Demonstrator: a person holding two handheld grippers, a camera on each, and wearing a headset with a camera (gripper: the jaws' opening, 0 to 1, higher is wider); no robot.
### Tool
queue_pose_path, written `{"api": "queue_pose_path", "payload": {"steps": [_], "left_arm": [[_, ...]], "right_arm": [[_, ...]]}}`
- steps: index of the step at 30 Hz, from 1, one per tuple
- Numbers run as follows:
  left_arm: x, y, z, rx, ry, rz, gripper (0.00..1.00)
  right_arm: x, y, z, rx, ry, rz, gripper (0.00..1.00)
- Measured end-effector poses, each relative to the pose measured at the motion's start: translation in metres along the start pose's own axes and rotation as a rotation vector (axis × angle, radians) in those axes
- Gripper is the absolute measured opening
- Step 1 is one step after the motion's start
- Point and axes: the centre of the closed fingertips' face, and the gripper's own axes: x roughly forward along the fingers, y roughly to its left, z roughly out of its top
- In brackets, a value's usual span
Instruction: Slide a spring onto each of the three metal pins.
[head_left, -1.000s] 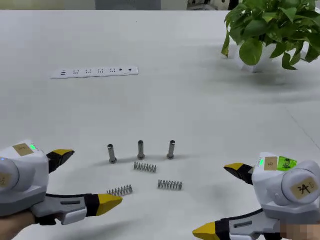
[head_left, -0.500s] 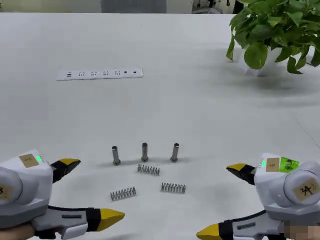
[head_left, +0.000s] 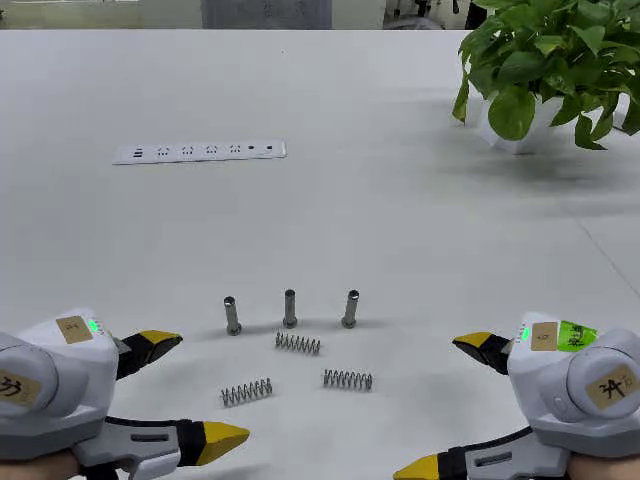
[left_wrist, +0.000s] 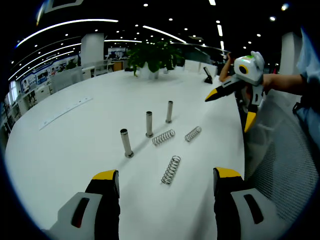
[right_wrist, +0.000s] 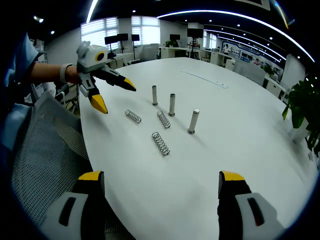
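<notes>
Three pins: left pin (head_left: 232, 315), middle pin (head_left: 290, 308) and right pin (head_left: 351, 308) stand upright in a row on the white table (head_left: 400, 220), apart from one another and all bare.
Springs: all three lie flat on the table, on the near side of the row. The centre spring (head_left: 298, 344) is just in front of the middle pin, the right spring (head_left: 347, 379) is nearer the person, and the left spring (head_left: 246, 392) is nearest of all. None touches a pin.
Progress: 0 of 3 fitted. By my reading the task has not started.
Left gripper (head_left: 214, 387): jaws wide apart, holding nothing, low at the near left with the left spring just beside its tips.
Right gripper (head_left: 426, 406): jaws wide apart, holding nothing, at the near right and well clear of the springs.
Remaining: pick up each spring and thread it over a pin, three times.
Cut off: the lower jaw of the right gripper and both hands run out of the bottom of the head view. The plant (head_left: 545, 50) is clipped at the right edge.
Hard to make out: too small to tell how the pin feet are shaped, how the spring bore compares with the pin width, or what the markings on the power strip (head_left: 200, 151) are.
</notes>
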Motion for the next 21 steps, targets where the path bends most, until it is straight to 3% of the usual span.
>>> {"api": "queue_pose_path", "payload": {"steps": [5,10,17,21], "left_arm": [[0.003,-0.002,-0.002,0.030,0.021,-0.020,0.64],[0.008,-0.006,-0.009,0.059,0.065,-0.047,0.43],[0.014,-0.004,-0.015,0.062,0.094,-0.053,0.27],[0.017,-0.003,-0.017,0.083,0.108,-0.061,0.26]], "right_arm": [[-0.001,0.000,0.001,0.002,-0.002,-0.003,0.96],[-0.001,0.000,0.001,0.004,-0.003,-0.004,0.95],[-0.001,-0.002,0.001,0.008,-0.007,-0.009,0.96],[-0.002,-0.004,0.002,0.013,-0.012,-0.014,0.96]]}}
